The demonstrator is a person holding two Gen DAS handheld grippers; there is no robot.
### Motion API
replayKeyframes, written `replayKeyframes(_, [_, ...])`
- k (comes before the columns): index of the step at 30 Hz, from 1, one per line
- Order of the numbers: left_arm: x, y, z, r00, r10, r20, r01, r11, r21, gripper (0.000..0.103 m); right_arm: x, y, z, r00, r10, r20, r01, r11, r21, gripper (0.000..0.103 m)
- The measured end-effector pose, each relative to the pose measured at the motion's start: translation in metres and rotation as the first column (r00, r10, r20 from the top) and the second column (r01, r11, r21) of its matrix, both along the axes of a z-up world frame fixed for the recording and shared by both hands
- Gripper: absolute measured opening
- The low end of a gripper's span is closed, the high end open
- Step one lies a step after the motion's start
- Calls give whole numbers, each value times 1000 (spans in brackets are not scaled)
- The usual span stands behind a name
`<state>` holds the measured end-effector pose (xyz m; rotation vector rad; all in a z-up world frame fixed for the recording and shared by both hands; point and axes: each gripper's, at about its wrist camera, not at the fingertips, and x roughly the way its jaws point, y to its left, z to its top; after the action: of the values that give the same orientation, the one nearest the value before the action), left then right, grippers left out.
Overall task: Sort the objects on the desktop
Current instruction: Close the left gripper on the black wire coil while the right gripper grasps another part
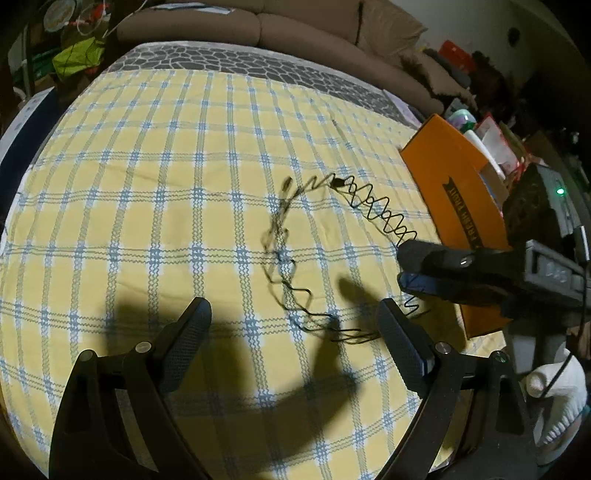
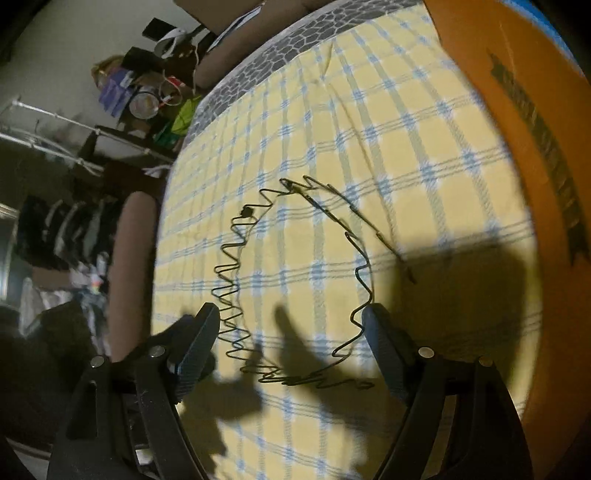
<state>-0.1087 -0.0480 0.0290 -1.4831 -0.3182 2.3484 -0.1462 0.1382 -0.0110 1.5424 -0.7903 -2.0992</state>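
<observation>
With both claws wide open and empty, the right claw point(image 2: 291, 343) straddles the zigzag wire headband point(image 2: 236, 258); next, close squarely on it.

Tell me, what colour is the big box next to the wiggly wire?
Orange box, clearest in the right wrist view.

Cloth point(image 1: 147, 184): spread over the counter, filling most of both views.
Zigzag wire loop point(image 1: 384, 214): lies on the cloth, centre-right of the left wrist view; its left arc is blurred, perhaps lifted.
Box point(image 1: 454, 192): on the cloth at the right edge, just right of the loop.
Right claw point(image 1: 402, 266): from the right, over the loop's right arc.
Left claw point(image 1: 295, 321): lower centre, before the loop.
Sofa point(image 1: 295, 26): behind the counter, upper frame.
</observation>
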Motion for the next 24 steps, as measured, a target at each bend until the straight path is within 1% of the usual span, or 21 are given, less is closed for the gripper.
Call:
replayKeyframes(1, [-1, 1, -2, 1000, -2, 5, 2, 1000, -4, 83, -1, 1, 0, 1000, 1, 0, -1, 1000, -26, 82])
replayKeyframes(2, [-2, 2, -5, 1000, -6, 10, 6, 1000, -7, 81, -1, 1, 1, 1000, -1, 2, 1, 999, -49, 82])
replayKeyframes(5, [-4, 4, -9, 1000, -16, 7, 16, 999, -28, 81, -2, 0, 1, 1000, 0, 0, 0, 991, -137, 82])
replayKeyframes(7, [-3, 6, -8, 1000, -26, 2, 26, 999, -45, 78, -3, -2, 2, 1000, 16, -7, -18, 974, -225, 83])
replayKeyframes(9, [-2, 5, -6, 999, -40, 3, 40, 999, -34, 77, -4, -3, 2, 1000, 14, -15, -18, 949, -314, 84])
replayKeyframes(13, [1, 6, -5, 998, -61, 5, 61, 998, -19, 77, -8, -5, 3, 999, 5, -37, -20, 912, -410, 85])
replayKeyframes(16, [2, 3, -2, 997, -75, 1, 75, 997, -4, 76, -13, -11, 0, 999, 18, -45, -38, 869, -494, 86])
replayKeyframes(19, [3, -5, 4, 998, -68, -14, 68, 998, 6, 76, -15, -17, 0, 997, 31, -65, -62, 830, -554, 89])
replayKeyframes(22, [3, -16, 13, 999, -38, -35, 39, 999, 29, 76, -17, -16, 7, 994, 38, -103, -94, 780, -618, 88])
replayKeyframes(24, [3, -24, 22, 998, -16, -59, 19, 998, 52, 78, -15, -16, 18, 988, 40, -152, -132, 736, -664, 88])
